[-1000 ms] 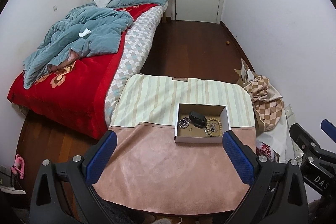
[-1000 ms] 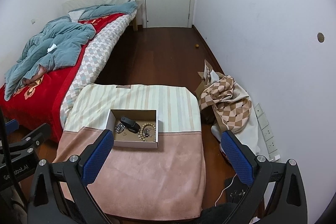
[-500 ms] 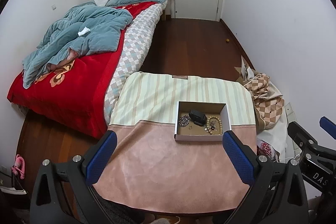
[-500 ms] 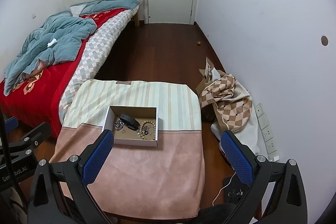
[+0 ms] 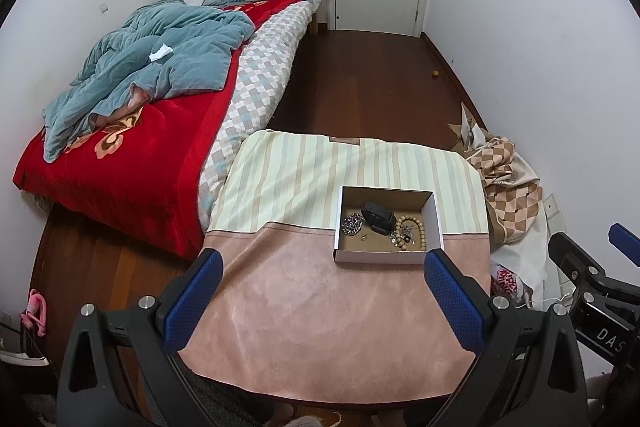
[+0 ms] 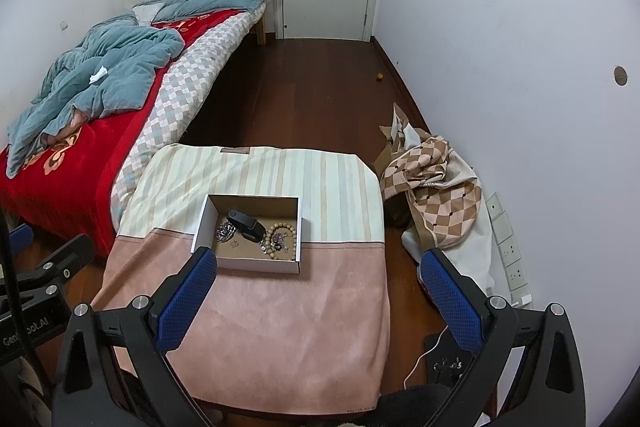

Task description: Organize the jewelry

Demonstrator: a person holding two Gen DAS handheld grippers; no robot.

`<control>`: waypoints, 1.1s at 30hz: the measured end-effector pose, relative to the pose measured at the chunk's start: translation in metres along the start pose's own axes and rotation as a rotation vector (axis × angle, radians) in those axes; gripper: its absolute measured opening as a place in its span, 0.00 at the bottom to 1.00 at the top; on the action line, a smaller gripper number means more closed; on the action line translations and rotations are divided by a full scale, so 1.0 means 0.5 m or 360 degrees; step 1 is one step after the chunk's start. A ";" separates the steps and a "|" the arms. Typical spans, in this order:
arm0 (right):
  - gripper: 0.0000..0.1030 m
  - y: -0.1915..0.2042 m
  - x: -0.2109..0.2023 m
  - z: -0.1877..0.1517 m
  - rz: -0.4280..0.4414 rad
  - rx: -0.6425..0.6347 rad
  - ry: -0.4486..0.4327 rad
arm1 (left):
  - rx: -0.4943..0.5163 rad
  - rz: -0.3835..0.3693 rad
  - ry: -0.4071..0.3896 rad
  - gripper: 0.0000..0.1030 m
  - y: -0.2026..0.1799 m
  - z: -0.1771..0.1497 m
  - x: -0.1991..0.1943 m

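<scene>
Hovering well back from the cloth-covered bench [image 5: 304, 299], the left hand-held gripper [image 5: 320, 291] and the right hand-held gripper [image 6: 320, 291] both stand spread wide and hold nothing. All the jewelry lies in a shallow cardboard box [image 5: 434, 223] at the bench's middle: a silver chain [image 5: 352, 225] at the left, a black case [image 5: 377, 215] in the middle, a wooden bead bracelet [image 5: 412, 233] at the right with small pieces tangled by it, and a tiny ring [image 5: 364, 237] on the box floor. Nothing lies on the cloth outside the box. That fits either pieces waiting to be sorted or pieces already gathered in, so the step in hand cannot be settled. Any pick here would call for a fine pinch on small, slippery links.
</scene>
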State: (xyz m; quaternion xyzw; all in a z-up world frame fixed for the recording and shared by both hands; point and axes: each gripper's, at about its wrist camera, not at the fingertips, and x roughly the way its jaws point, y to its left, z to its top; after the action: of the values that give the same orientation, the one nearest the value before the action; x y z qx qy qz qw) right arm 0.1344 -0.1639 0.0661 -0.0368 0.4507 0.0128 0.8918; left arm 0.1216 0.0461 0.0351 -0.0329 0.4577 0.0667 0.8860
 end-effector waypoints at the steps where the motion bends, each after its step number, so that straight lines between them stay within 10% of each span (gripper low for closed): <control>1: 1.00 0.001 0.000 0.000 0.0001 0.0000 0.0001 | 0.0001 -0.0004 0.0000 1.00 0.001 -0.001 0.000; 33: 1.00 0.004 0.016 -0.011 -0.0001 -0.0011 0.0029 | 0.0029 -0.0014 -0.0004 1.00 -0.002 -0.009 0.005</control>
State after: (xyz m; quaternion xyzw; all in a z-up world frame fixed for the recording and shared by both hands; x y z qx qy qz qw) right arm 0.1346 -0.1625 0.0562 -0.0401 0.4587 0.0136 0.8876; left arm 0.1195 0.0446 0.0303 -0.0269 0.4570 0.0587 0.8871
